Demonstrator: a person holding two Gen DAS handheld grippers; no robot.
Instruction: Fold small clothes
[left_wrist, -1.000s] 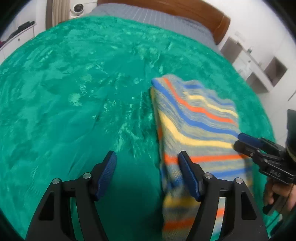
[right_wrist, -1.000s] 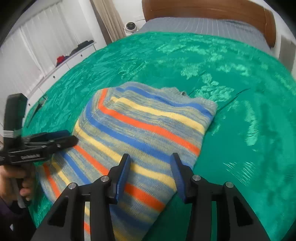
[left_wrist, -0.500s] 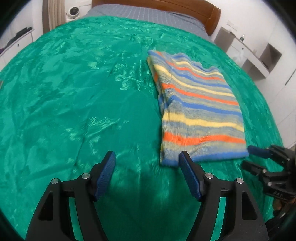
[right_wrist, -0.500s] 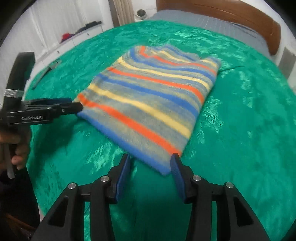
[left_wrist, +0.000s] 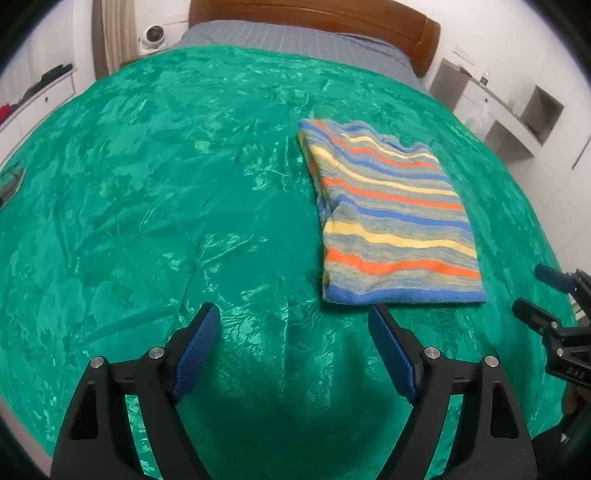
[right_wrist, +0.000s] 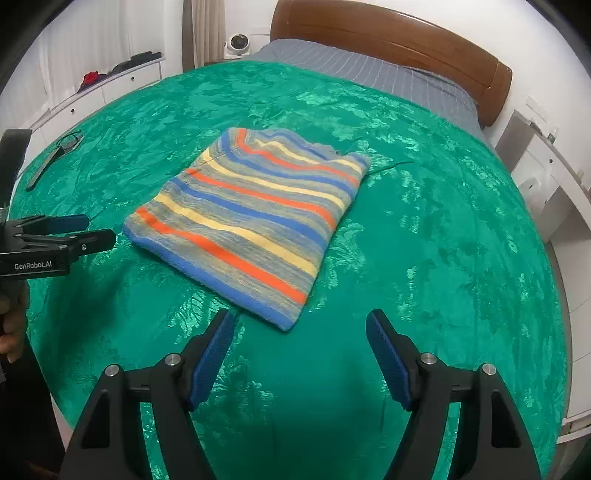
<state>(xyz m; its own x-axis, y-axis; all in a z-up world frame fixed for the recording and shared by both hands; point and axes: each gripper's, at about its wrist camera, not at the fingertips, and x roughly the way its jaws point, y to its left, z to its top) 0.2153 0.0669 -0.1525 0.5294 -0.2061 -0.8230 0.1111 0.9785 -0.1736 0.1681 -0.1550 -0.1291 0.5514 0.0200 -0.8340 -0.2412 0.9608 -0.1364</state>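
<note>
Both hand-held grippers, left (left_wrist: 293, 332) and right (right_wrist: 299, 339), have backed off the sweater (right_wrist: 255, 218) ahead; each now gapes wide, empty.

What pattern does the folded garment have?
The folded garment has blue, orange and yellow stripes on grey; clearest in the right wrist view.

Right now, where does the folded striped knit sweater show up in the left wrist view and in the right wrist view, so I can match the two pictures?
Left wrist view: the folded striped knit sweater lies right of centre on the green velvet bedspread, beyond the right fingertip.
Right wrist view: the sweater lies left of centre, running diagonally.
Shared landmark: the brown wooden headboard at the top of both views.
</note>
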